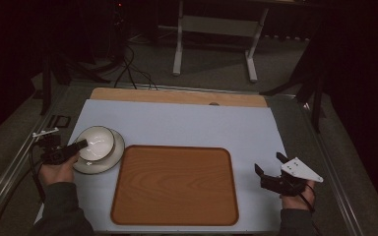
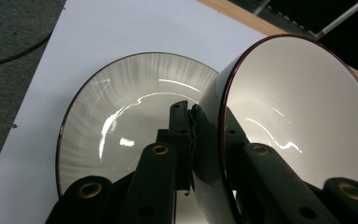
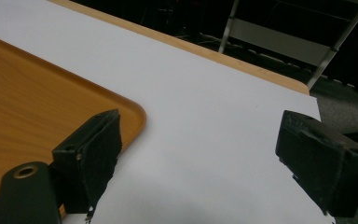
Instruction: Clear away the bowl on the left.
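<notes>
My left tongs [image 1: 80, 144] pinch the near wall of the white bowl [image 1: 97, 142], one jaw inside the rim and one outside. In the left gripper view the bowl [image 2: 298, 107] tilts over the ribbed plate [image 2: 126, 107] beneath it, at the desk's [image 1: 187, 125] left side. Just beside the plate [image 1: 114, 156] lies the wooden tray [image 1: 174, 184], bare on top. My right tongs [image 1: 270, 167] hang spread wide over the white sheet right of the tray [image 3: 37, 112], holding nothing, well apart from the bowl.
</notes>
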A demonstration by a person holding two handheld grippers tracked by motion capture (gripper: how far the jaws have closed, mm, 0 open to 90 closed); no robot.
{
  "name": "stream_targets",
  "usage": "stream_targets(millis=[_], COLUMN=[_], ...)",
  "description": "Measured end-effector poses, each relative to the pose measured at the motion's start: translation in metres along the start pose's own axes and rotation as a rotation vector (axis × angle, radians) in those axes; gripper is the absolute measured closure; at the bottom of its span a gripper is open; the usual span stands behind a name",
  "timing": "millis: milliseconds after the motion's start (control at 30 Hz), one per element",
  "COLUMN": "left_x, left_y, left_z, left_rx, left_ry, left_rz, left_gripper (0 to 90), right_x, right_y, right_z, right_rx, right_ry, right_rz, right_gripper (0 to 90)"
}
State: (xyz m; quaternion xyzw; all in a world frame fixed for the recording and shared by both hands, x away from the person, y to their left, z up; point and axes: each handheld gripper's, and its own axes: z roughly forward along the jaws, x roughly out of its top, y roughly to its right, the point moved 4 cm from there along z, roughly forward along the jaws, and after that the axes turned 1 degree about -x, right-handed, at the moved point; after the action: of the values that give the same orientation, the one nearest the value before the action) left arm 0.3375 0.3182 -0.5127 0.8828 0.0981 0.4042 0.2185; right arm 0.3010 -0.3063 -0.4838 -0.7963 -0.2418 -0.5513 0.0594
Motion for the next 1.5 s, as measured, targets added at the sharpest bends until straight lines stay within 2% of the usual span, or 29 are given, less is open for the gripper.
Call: stream_targets(millis=[767,1133,1500], left_x=[0.010,0.012,0.012], left_y=[0.024,0.034,0.050], left_z=[-0.017,-0.020,-0.021], left_rx=[-0.044,-0.075,-0.102], left_ry=[0.046,0.049,0.040], left_rz=[0.047,0.060,0.099], left_gripper=[81.8,81.9,81.8], right_x=[0.001,0.001,0.001], right_y=[0.001,0.001,0.002], right_z=[-0.001,-0.001,-0.001], right_rx=[-0.001,0.000,0.000], right_ry=[0.007,0.008,0.009], right_rz=[0.001,0.001,0.001], right_gripper=[13.8,13.8,13.9])
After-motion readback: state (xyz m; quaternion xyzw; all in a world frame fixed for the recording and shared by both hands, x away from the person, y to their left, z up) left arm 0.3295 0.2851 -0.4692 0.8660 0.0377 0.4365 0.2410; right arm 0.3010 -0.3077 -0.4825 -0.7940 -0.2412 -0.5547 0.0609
